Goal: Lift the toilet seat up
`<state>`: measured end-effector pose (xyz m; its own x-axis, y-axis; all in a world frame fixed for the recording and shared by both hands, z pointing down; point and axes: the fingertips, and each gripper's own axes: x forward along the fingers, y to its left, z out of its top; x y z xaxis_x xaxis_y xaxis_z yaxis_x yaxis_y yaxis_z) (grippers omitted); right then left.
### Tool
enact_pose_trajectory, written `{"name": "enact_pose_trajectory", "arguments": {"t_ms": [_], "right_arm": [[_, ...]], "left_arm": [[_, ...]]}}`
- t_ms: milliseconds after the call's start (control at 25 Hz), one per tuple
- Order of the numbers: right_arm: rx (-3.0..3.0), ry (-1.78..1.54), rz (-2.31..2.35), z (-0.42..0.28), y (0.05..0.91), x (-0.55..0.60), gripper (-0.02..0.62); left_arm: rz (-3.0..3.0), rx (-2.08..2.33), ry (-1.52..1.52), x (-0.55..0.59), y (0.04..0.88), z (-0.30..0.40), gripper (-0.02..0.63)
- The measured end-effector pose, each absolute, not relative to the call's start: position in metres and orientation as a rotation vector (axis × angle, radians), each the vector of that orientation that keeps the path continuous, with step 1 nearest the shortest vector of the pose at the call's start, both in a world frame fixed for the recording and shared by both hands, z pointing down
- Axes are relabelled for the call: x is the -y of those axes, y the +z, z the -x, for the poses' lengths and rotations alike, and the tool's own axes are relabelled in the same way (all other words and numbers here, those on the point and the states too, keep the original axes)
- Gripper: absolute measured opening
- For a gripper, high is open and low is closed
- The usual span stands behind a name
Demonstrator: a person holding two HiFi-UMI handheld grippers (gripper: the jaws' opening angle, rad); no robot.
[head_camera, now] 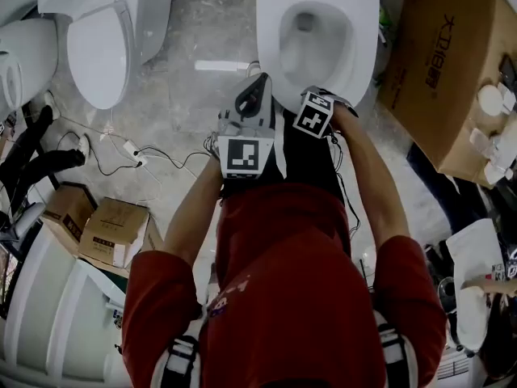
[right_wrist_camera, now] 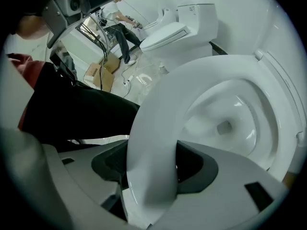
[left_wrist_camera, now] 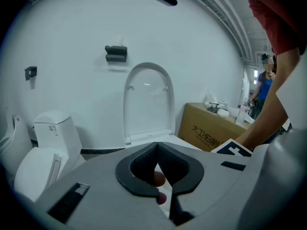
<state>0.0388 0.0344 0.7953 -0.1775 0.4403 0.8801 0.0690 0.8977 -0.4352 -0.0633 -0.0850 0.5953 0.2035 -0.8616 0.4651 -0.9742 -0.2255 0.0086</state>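
Note:
A white toilet (head_camera: 317,35) stands straight ahead of me, its lid (left_wrist_camera: 147,102) upright against the wall. My right gripper (head_camera: 313,97) is at the front of the bowl. In the right gripper view it (right_wrist_camera: 153,166) is shut on the front rim of the white toilet seat (right_wrist_camera: 158,123), with the bowl (right_wrist_camera: 230,121) open behind. I cannot tell how far the seat is off the rim. My left gripper (head_camera: 257,95) hovers just left of it, in front of the toilet. Its jaws (left_wrist_camera: 157,147) are shut on nothing, and a fingertip shows behind them.
A second toilet (head_camera: 101,47) with its lid down stands to the left. A large cardboard box (head_camera: 440,71) with small items on top stands to the right. Small boxes (head_camera: 113,229), cables (head_camera: 129,152) and a power strip lie on the floor at left. A person (left_wrist_camera: 265,83) stands far right.

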Motion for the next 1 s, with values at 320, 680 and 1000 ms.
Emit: {"name": "enact_pose_trajectory", "arguments": {"t_ms": [320, 680, 1000], "right_arm": [[1.765, 0.341, 0.345, -0.038, 0.754, -0.020, 0.246], [1.855, 0.275, 0.271, -0.033, 0.704, 0.007, 0.245], [1.898, 0.151, 0.207, -0.028, 0.667, 0.029, 0.245]], "left_arm": [[-2.153, 1.810, 0.503, 0.096, 0.548, 0.073, 0.011], [-2.185, 1.871, 0.436, 0.105, 0.516, 0.074, 0.011], [-2.215, 1.915, 0.388, 0.114, 0.492, 0.078, 0.011]]}}
